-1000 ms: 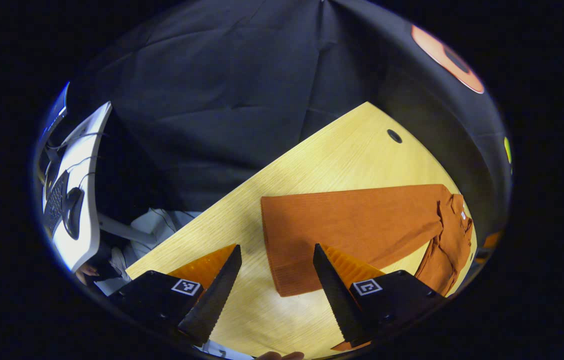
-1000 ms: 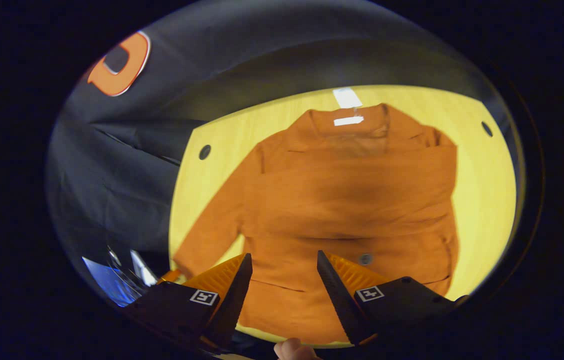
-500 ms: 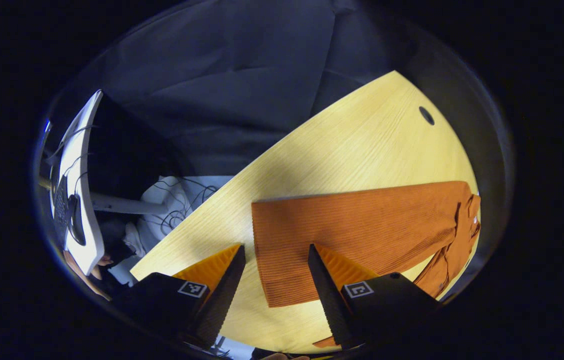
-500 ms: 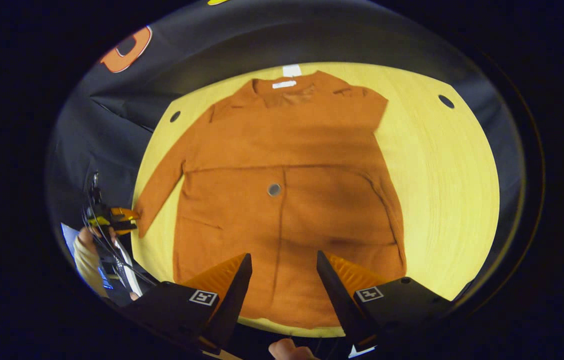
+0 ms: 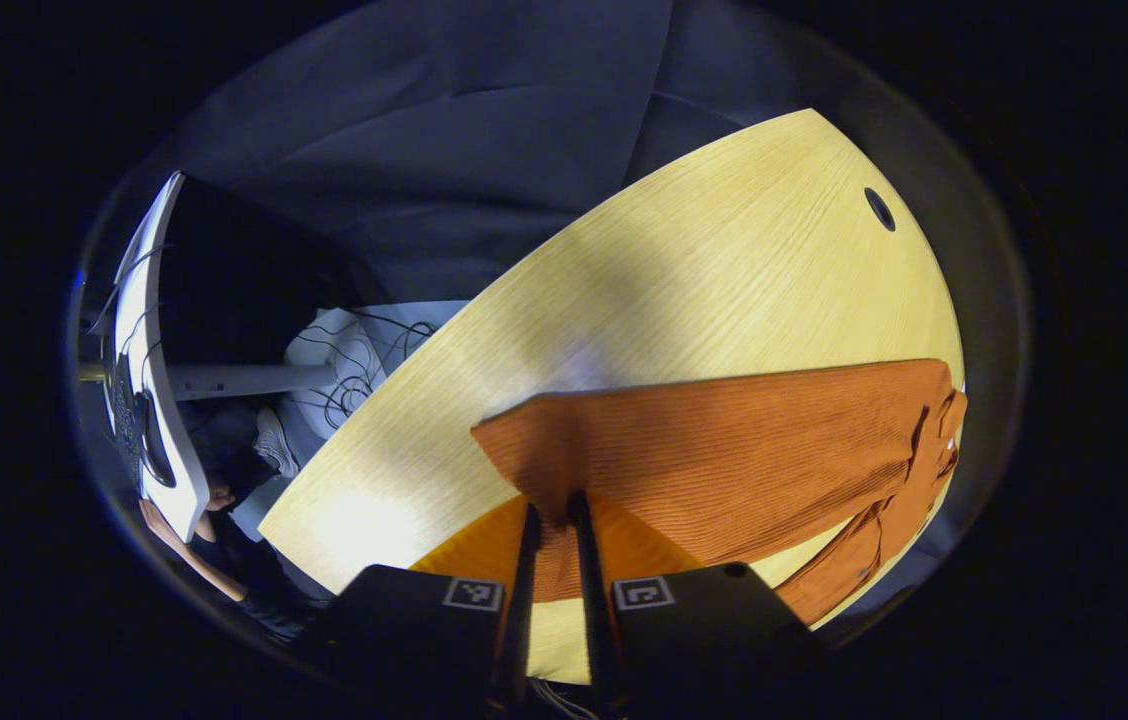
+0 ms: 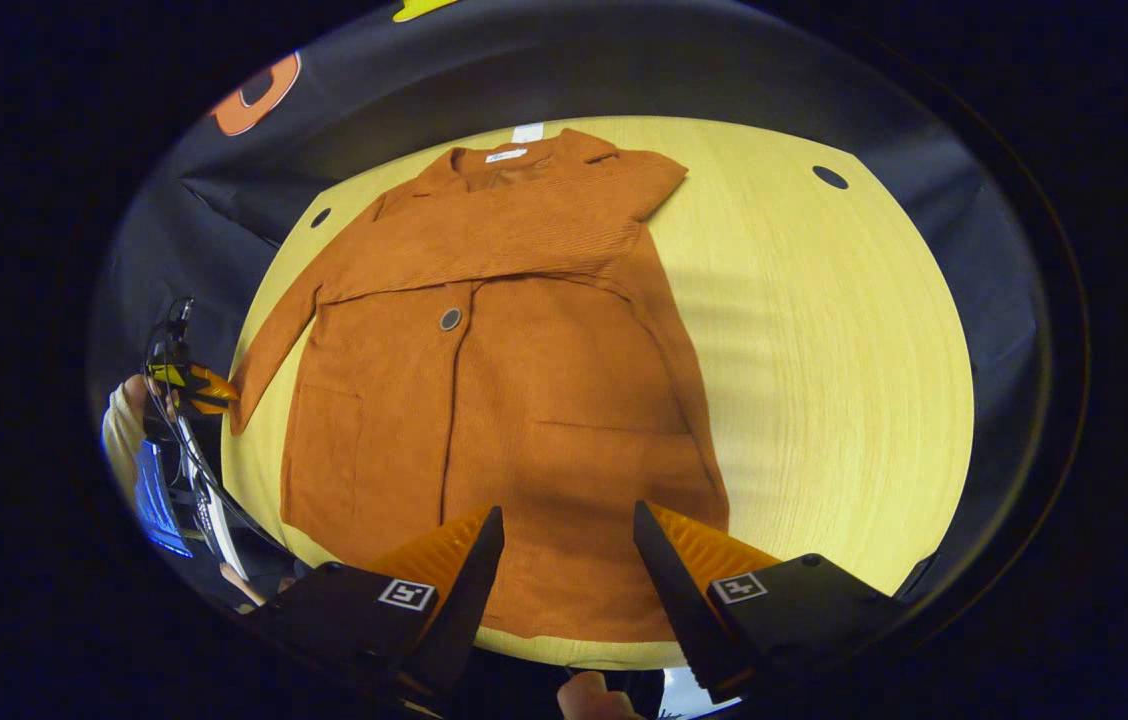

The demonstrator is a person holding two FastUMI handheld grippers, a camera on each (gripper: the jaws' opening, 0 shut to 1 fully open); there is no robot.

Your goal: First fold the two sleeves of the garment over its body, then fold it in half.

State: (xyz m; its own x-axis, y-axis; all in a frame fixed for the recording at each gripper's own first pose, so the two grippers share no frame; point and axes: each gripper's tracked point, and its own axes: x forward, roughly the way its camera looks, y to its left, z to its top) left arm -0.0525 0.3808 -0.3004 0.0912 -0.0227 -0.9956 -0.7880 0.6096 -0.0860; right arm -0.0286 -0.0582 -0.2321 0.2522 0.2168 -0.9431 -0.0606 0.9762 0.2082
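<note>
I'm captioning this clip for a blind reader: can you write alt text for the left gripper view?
The left hand-held gripper is shut on the cuff end of an orange ribbed sleeve, which stretches across a pale wooden table toward the rest of the garment. Past the table's edge lie white cloth and loose cables.

A light wooden table [image 5: 724,270] with dark round cable holes [image 5: 879,209] is backed by creased black cloth [image 5: 444,130]. Off its edge, tangled cables [image 5: 364,340] and a white desk [image 5: 149,400] are seen.
</note>
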